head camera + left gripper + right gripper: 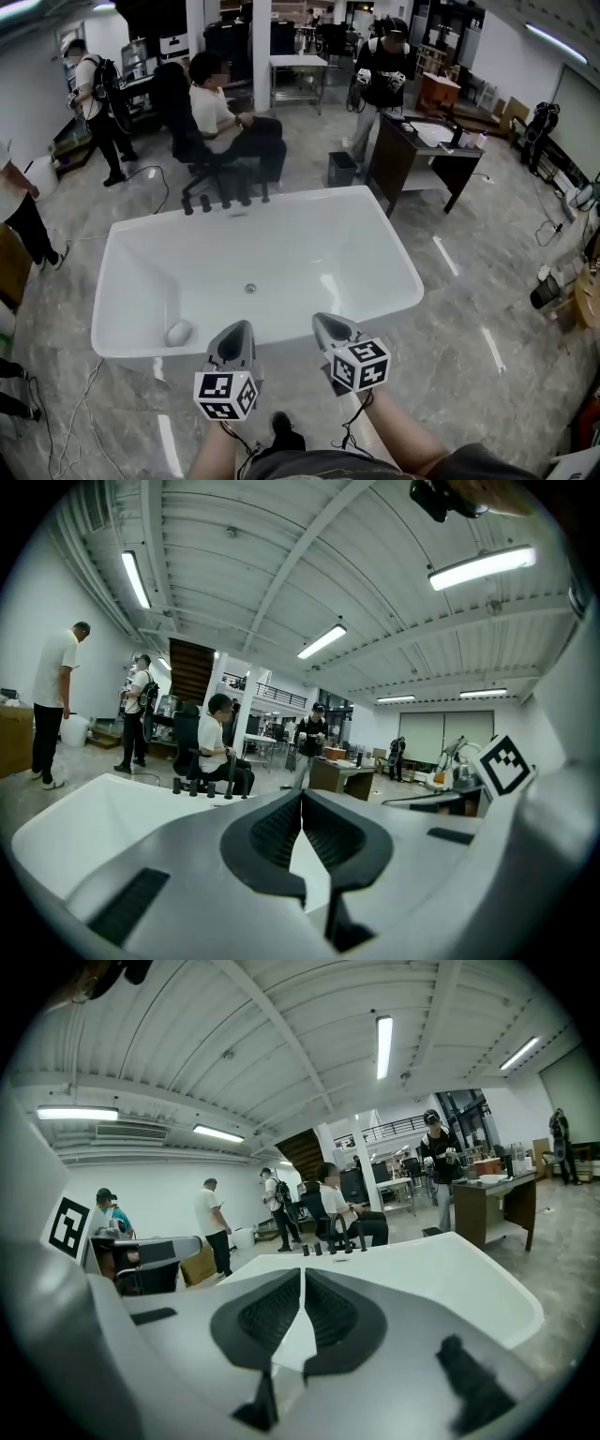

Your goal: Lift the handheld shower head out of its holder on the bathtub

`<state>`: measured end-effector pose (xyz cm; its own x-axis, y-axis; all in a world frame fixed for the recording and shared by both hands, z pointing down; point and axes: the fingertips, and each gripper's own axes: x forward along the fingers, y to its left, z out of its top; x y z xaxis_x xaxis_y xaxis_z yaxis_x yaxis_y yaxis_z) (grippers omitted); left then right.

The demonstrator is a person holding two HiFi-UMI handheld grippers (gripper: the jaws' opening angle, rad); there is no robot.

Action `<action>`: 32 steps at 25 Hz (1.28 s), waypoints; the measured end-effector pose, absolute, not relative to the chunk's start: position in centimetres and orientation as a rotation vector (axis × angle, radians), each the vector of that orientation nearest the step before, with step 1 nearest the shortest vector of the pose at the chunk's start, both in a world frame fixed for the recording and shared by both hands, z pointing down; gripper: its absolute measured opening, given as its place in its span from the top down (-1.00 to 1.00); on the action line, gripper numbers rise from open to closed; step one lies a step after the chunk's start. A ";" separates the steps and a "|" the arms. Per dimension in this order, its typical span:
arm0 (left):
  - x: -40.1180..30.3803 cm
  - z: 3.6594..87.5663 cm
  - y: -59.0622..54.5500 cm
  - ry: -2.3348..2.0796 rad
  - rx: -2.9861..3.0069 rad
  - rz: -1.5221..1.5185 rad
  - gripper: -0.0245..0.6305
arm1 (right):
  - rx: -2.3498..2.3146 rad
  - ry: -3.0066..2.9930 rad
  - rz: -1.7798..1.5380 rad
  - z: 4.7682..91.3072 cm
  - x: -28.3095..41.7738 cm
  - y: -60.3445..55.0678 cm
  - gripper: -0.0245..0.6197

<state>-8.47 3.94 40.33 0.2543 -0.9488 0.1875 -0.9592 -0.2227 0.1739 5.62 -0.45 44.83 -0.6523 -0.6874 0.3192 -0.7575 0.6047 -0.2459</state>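
A white freestanding bathtub [403, 291] fills the middle of the head view. On its far rim stands a row of black tap fittings [226, 199]; I cannot tell which of them is the handheld shower head. The same row shows in the left gripper view as the fittings [202, 787] and in the right gripper view as the fittings [333, 1249]. My left gripper [242, 326] [302, 795] and right gripper [324, 320] [303, 1270] hover side by side at the tub's near rim, pointing across it. Both are shut and hold nothing.
A pale rounded object [178, 332] lies in the tub's near left corner, and the drain [250, 288] is in the middle. Beyond the tub a person sits on a chair [223, 117]. A dark desk [419, 153] and a black bin [341, 169] stand far right. Cables [150, 178] lie on the floor.
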 end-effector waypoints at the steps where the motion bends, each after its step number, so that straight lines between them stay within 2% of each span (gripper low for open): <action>1: -8.9 40.3 3.3 -1.781 2.277 0.069 0.88 | 1.204 -2.637 0.534 44.6 5.3 -1.0 0.83; 11: -13.7 40.2 -2.4 -1.748 2.300 0.000 0.88 | 1.281 -2.591 0.504 44.2 2.9 -7.0 0.83; 32: -17.2 39.8 -8.1 -1.740 2.340 0.023 0.88 | 1.358 -2.590 0.497 43.2 2.2 -16.5 0.83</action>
<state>-17.18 -8.12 39.81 0.2969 -0.9437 0.1457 -0.9472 -0.2717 0.1701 2.23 -16.46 43.21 -0.5688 -0.7640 0.3047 -0.8225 0.5283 -0.2106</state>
